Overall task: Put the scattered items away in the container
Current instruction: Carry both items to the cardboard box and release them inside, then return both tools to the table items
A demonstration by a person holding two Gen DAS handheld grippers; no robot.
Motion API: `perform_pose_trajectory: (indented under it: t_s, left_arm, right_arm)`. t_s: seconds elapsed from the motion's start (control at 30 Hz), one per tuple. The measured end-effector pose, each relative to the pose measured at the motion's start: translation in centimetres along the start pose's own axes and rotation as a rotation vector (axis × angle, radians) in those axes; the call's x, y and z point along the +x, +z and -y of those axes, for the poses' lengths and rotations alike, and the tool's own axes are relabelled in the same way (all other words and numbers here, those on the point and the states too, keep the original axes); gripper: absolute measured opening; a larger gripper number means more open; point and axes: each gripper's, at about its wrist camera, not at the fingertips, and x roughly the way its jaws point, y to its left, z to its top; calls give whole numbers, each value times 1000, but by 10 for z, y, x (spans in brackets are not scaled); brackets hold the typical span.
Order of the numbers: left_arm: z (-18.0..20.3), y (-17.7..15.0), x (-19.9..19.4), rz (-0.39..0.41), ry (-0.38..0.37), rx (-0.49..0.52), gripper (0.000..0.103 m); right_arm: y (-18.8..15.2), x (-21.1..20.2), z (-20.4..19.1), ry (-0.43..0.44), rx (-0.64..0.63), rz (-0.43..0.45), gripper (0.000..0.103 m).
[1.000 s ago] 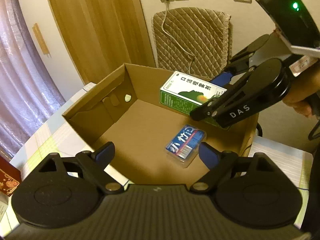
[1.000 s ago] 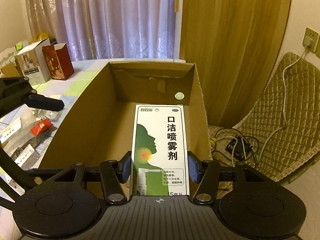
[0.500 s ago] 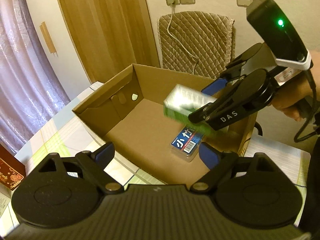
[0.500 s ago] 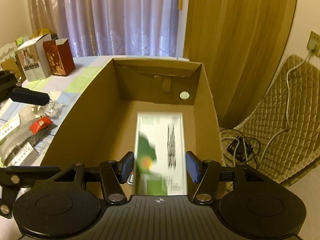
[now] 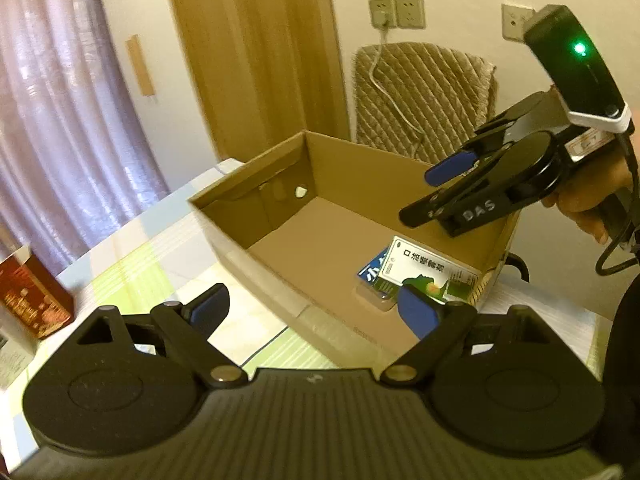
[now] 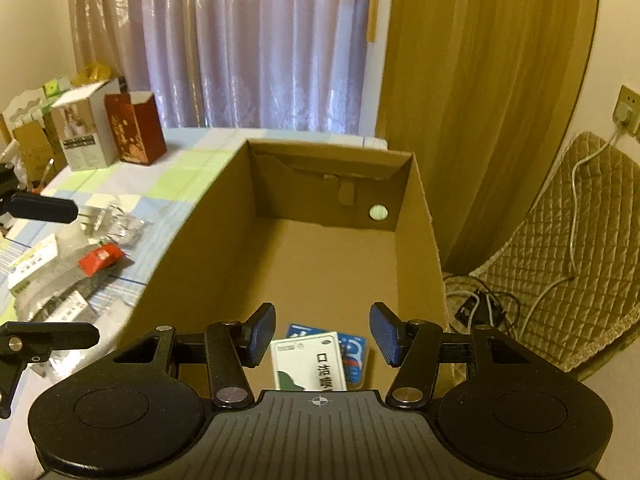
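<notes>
Lilac curtains and a tan wooden door back a table spread with a pastel checked cloth (image 6: 132, 188), on which an open brown cardboard box (image 5: 256, 248) sits. Inside it, at the near end by the right gripper, a white-and-green rectangular medicine carton (image 6: 308, 362) lies flat, partly on top of a blue blister-style packet (image 6: 354, 354); in the left wrist view the same carton (image 5: 430, 274) shows at about 4 o'clock of the box floor, the blue packet (image 5: 370, 274) peeking out at its 9 o'clock side.

Right gripper (image 6: 322, 338) hangs above the box's near end with its blue pads spread wide and nothing between them; a hand (image 5: 588, 196) grips its handle at 3 o'clock in the left wrist view. Left gripper (image 5: 312, 312) hovers over the table edge outside the box's long wall, likewise wide apart and empty.

On the cloth at 9 o'clock of the box lie scattered things: a small red packet (image 6: 100, 258), clear crinkled plastic wrappers (image 6: 114, 224) and a white flat box (image 6: 30, 266). Farther back, at 10 o'clock, a dark red carton (image 6: 134, 128) and a white carton (image 6: 86, 128) stand upright, touching.
</notes>
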Motion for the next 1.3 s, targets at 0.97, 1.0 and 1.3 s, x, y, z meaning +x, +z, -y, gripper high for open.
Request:
perform_pose_trajectory:
  t_s: [0.97,1.0,1.3]
  left_arm:
    - [-47,-167,-163,-110,347,-365,99]
    - [-47,-171,-164,-113,349,-366,98]
    - [-54,-190,-149,-151,358,-367,97]
  right_arm:
    - [-46,-90,-172,229,31,68,102]
    - [-49,-87,-178,230,34,52,102]
    - [-72,-54,-202,228,55,-43,102]
